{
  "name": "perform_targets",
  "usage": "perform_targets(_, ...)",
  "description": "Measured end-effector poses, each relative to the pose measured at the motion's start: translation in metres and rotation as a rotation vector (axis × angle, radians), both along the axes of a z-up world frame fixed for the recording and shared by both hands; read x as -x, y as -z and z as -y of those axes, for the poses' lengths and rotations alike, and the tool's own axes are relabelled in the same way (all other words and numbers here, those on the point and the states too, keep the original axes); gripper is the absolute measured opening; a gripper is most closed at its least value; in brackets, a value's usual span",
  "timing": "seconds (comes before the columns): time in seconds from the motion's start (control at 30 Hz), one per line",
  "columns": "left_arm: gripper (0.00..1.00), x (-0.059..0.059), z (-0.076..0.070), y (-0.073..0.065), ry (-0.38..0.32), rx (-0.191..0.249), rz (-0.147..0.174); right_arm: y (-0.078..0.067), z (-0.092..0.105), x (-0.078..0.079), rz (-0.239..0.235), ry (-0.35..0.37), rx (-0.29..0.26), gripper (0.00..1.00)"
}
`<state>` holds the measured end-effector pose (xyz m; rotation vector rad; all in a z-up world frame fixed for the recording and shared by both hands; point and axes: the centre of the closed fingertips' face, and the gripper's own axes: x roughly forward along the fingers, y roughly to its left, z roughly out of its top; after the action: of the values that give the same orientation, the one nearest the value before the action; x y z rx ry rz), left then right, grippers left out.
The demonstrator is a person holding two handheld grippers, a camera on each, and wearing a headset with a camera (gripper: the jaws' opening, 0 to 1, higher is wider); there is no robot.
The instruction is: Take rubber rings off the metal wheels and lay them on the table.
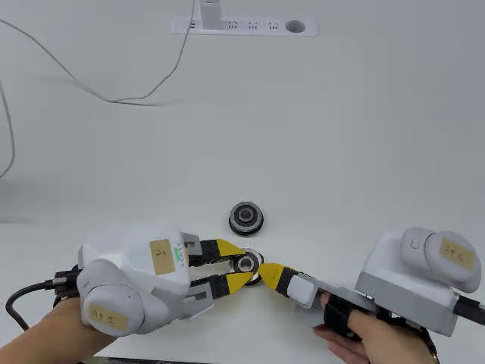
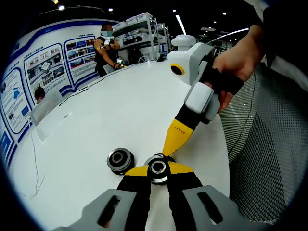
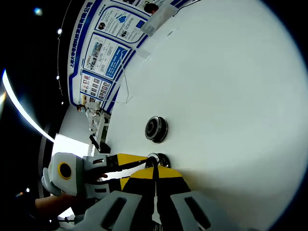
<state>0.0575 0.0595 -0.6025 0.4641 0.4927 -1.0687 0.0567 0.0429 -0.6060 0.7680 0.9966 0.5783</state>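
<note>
A person's left gripper [image 1: 237,264] clamps a small metal wheel [image 2: 158,169] between its yellow-tipped jaws at the near edge of a white workbench [image 1: 356,152]. The grip steadies the wheel so its rubber ring [image 2: 153,158] can be worked loose. The right gripper [image 1: 271,274] comes in from the wheel's right with its jaws pressed together into a single wedge. The tip touches the wheel's rim, which looks like an attempt to pry or catch the ring's edge. Whether any rubber is pinched between those closed jaws is too small to tell.

The held wheel sits low, at or just above the tabletop, likely so the freed ring has little way to drop.

Just beyond the held wheel, a second wheel [image 1: 246,218] lies flat on the table, apart from both grippers, with its dark ring apparently in place and untouched. No loose ring can be made out near the held wheel, so the stripping seems to be at an early stage.

Far beyond the held wheel, a power strip [image 1: 250,26] with a trailing cable [image 1: 91,91] rests along the bench's back edge.
</note>
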Motion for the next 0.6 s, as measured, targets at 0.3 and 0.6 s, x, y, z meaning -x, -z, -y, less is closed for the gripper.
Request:
perform_targets(0.3, 0.13, 0.0000, -0.0005, 0.0003, -0.004, 0.001, -0.003, -0.0036, -0.0024, 0.0003, 0.010, -0.014, -0.004, 0.00)
perform_targets(0.6, 0.13, 0.0002, -0.0004, 0.0002, -0.005, 0.000, 0.000, -0.0074, -0.0057, 0.0008, 0.043, -0.043, 0.004, 0.00)
